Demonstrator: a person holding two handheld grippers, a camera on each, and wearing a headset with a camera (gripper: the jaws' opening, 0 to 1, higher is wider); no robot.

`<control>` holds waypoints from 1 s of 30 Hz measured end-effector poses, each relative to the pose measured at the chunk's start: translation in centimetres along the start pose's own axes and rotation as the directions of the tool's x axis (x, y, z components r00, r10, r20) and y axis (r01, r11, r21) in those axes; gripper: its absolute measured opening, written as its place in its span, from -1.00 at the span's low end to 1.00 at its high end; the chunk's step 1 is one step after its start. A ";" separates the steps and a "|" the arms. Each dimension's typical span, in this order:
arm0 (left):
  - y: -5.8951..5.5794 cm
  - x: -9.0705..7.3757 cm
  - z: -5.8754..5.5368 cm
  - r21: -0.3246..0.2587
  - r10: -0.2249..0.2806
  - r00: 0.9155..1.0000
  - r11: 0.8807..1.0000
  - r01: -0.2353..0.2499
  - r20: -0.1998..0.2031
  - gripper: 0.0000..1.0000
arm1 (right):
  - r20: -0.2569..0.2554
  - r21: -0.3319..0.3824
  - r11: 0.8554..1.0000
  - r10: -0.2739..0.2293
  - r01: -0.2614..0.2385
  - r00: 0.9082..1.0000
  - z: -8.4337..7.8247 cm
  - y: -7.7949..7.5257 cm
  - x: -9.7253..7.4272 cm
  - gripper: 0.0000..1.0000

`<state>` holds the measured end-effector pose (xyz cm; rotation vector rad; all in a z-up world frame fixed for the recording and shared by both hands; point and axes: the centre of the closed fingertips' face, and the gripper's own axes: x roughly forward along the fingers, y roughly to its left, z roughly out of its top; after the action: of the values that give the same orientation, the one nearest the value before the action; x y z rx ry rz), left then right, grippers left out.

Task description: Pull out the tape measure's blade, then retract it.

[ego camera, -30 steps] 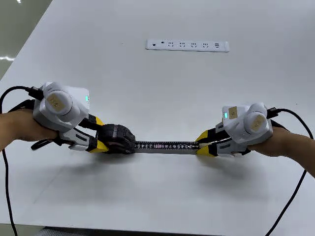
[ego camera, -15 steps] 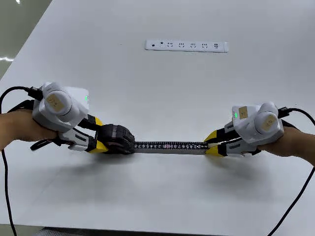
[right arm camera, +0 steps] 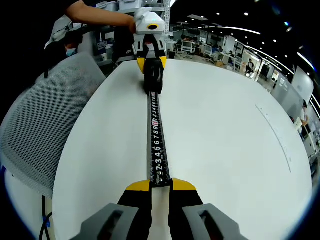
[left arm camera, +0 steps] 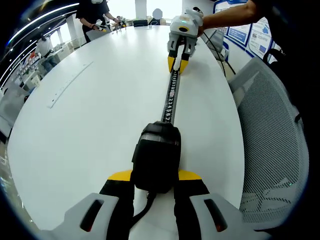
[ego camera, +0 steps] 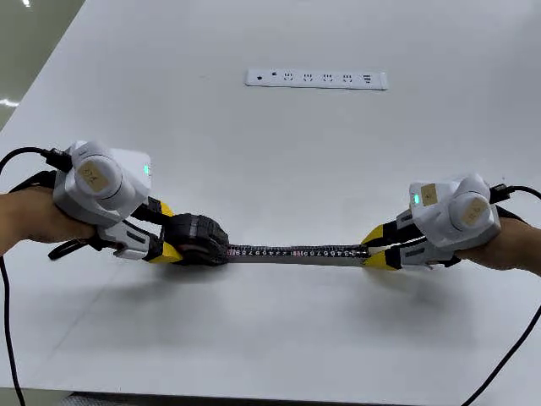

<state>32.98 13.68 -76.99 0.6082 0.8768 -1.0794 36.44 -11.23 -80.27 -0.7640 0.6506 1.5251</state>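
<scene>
Two grippers are sharing one tape measure low over the white worktop point(ego camera: 279, 152). The left gripper point(ego camera: 172, 230) is clamping the black case point(ego camera: 199, 239) between its yellow-tipped fingers point(ego camera: 172, 251), one pressing on each side of the housing. In the left gripper view the case point(left arm camera: 157, 155) is sitting right at the fingertips of that gripper point(left arm camera: 156, 176).

The blade point(ego camera: 296, 252) is running out of the case toward the person's right in a straight, level line, printed face up, with its numbers readable in the right gripper view point(right arm camera: 156, 140). The right gripper point(ego camera: 374, 248) is pinching the blade's free end, its fingers point(ego camera: 378, 260) pressing together on it. In its own view the blade is ending just between the tips of that gripper point(right arm camera: 160, 186) and is leading away to the case point(right arm camera: 152, 75).

Whether the case is touching the worktop cannot be told.

A white power strip point(ego camera: 317, 79) is lying well apart on the far side of the worktop. A grey mesh chair point(left arm camera: 275, 130) is standing beside the worktop's near edge, and a black cable point(ego camera: 507, 338) is trailing from the right gripper.
</scene>
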 end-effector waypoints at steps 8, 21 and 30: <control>0.0 0.0 0.0 -0.003 -0.002 1.000 1.000 0.002 0.003 -0.51 | -0.011 0.024 1.000 -0.017 0.017 1.000 -1.1 0.0 -1.1 -0.85; 0.0 0.0 0.0 -0.007 -0.002 1.000 1.000 0.002 -0.001 -0.49 | -0.046 0.020 1.000 -0.005 0.006 0.999 -1.6 -0.2 -1.0 -0.81; -0.1 -0.1 0.2 0.020 -0.004 1.000 1.000 0.004 -0.019 -0.48 | -0.086 0.008 1.000 -0.003 0.004 0.996 -1.5 -0.2 -0.6 -0.78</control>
<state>32.93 13.54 -76.86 0.6342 0.8851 -1.0882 36.75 -12.79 -80.73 -0.8279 0.7190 1.4920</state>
